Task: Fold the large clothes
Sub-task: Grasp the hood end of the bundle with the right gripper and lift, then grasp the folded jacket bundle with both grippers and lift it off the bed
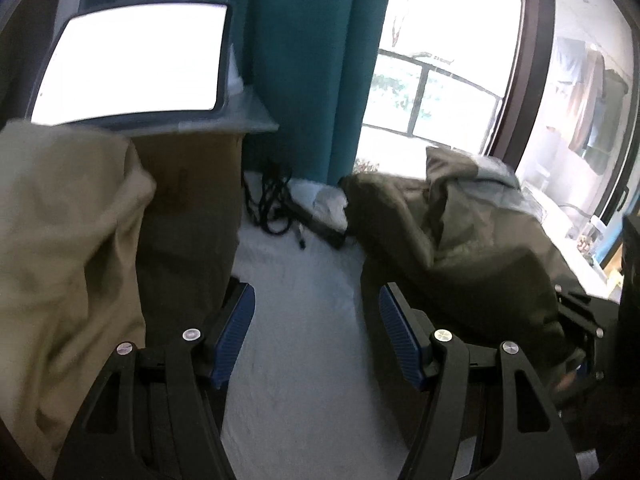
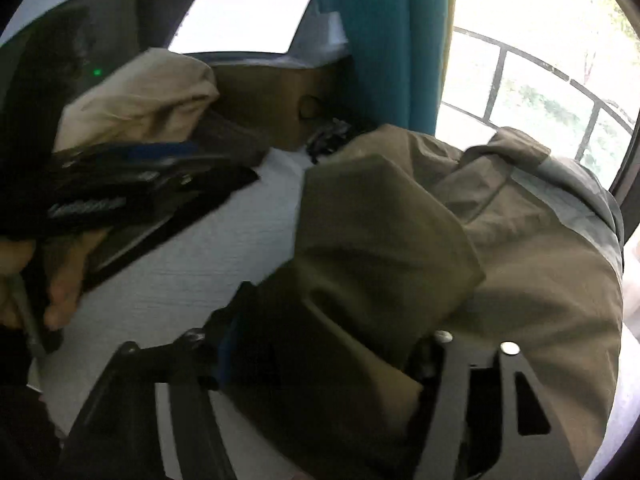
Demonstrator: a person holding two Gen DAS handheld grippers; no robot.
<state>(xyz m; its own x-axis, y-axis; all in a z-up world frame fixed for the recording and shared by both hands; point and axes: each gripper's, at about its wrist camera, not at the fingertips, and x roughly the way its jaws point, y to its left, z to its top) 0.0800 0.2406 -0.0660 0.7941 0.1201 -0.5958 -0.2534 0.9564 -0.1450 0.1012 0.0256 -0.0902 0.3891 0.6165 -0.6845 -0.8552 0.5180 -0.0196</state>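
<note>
An olive-green jacket (image 1: 460,240) lies crumpled on the white bed (image 1: 300,360) at the right. A beige garment (image 1: 60,240) is heaped at the left. My left gripper (image 1: 316,296) hangs open over bare sheet between the two, its blue pads (image 1: 236,332) empty. In the right wrist view the jacket (image 2: 520,240) drapes over my right gripper (image 2: 332,320). Its jaws stand wide apart with a fold of fabric lying loosely between them, and the right finger is mostly hidden. The left gripper (image 2: 160,168), held by a hand (image 2: 60,280), sits at the left in front of the beige garment (image 2: 140,100).
A bright screen (image 1: 132,60) rests on a brown cardboard box (image 1: 192,168) at the back left. A teal curtain (image 1: 312,60) hangs behind, with black cables (image 1: 276,200) at its foot. A window with a railing (image 1: 440,100) fills the back right.
</note>
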